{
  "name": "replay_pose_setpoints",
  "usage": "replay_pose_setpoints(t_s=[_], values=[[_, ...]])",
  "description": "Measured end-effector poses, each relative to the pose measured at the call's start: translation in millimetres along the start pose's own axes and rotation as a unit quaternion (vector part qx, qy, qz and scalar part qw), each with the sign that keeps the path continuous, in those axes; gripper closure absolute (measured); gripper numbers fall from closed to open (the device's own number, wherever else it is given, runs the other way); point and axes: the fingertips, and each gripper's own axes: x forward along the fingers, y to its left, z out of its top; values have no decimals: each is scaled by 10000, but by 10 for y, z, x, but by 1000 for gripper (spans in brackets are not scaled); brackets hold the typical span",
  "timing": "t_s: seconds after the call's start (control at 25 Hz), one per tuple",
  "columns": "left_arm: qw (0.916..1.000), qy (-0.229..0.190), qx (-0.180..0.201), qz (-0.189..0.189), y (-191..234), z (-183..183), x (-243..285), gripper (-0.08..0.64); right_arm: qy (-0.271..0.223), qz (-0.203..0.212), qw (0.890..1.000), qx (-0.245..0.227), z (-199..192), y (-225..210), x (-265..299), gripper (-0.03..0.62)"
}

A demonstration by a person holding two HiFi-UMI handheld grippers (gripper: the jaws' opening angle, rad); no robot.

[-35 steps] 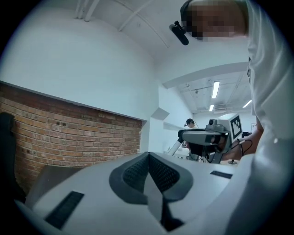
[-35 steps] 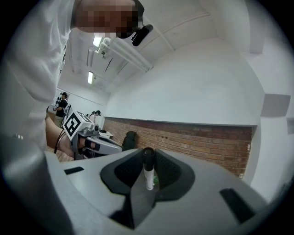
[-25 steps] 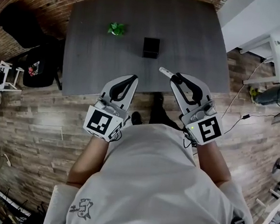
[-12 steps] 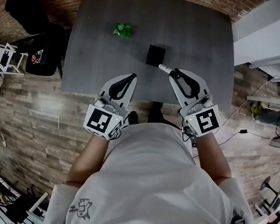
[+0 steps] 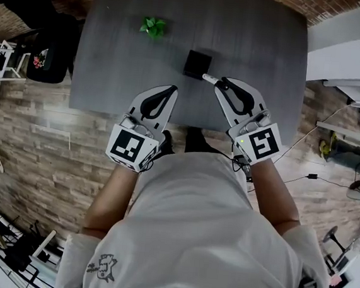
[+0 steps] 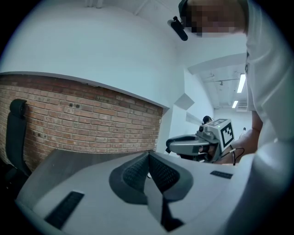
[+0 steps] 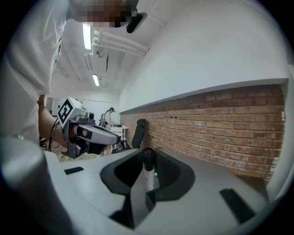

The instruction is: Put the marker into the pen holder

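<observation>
Right tongs (image 5: 221, 84) clamped on the marker (image 5: 209, 79), whose free end sits just beside the black pen holder (image 5: 197, 64) on the table (image 5: 259, 40). Left tongs (image 5: 170, 90) closed together, holding nothing, over the table's near edge.

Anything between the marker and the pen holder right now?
Nothing visible. The marker, clamped in the right gripper, points at the black pen holder from close by. The small green plant sits well off to the left.

no text, label or number can be read anywhere.
</observation>
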Motion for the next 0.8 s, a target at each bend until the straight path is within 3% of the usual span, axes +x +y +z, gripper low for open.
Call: replay_pose_setpoints(t_s=[0.8], values=[[9978,533,-324,228,301,-585,465,549,883,625,9939,-193,-1007,-134,547,508]])
